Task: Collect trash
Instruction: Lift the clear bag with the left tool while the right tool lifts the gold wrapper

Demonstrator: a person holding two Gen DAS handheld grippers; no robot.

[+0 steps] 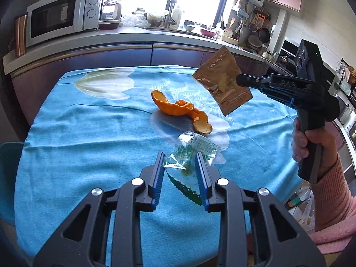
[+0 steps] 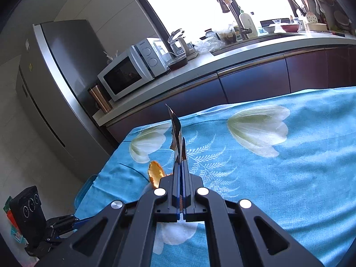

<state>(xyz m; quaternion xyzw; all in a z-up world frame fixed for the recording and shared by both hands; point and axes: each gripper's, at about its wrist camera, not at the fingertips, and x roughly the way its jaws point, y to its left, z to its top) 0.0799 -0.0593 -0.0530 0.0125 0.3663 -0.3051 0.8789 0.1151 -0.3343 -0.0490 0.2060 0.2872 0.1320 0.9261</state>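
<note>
Nearest to you in the left wrist view, your left gripper (image 1: 180, 166) has its fingers (image 1: 158, 178) part-way spread with a clear, green-printed wrapper (image 1: 193, 153) crumpled between them. The wrapper's serrated edge hangs down between the blue pads, and its upper part bulges out past the fingertips. The pads look close against its sides, though you cannot tell for sure from this view whether they press it or it rests loosely there.

Just beyond that wrapper, an orange peel (image 1: 182, 111) lies curled on the blue flowered cloth (image 1: 89, 133) that covers the bench. It sits near the middle of the cloth, apart from both grippers.

Further on and to the right, your right gripper (image 1: 241, 80) is held up above the bench by your hand (image 1: 309, 142), with a pink sleeve (image 1: 333, 202) behind it. Its fingers are pressed together on one edge of a flat brown foil packet (image 1: 220, 82), which hangs clear of the cloth, tilted. From the right wrist view you see that packet (image 2: 176, 133) edge-on, standing up from the closed fingertips (image 2: 180, 162), and a piece of the peel (image 2: 155, 173) shows just left of them.

At the far side, past the bench, a counter (image 1: 124, 34) carries a microwave (image 1: 60, 17). A tall grey fridge (image 2: 51, 84) stands left of it in the right wrist view.
</note>
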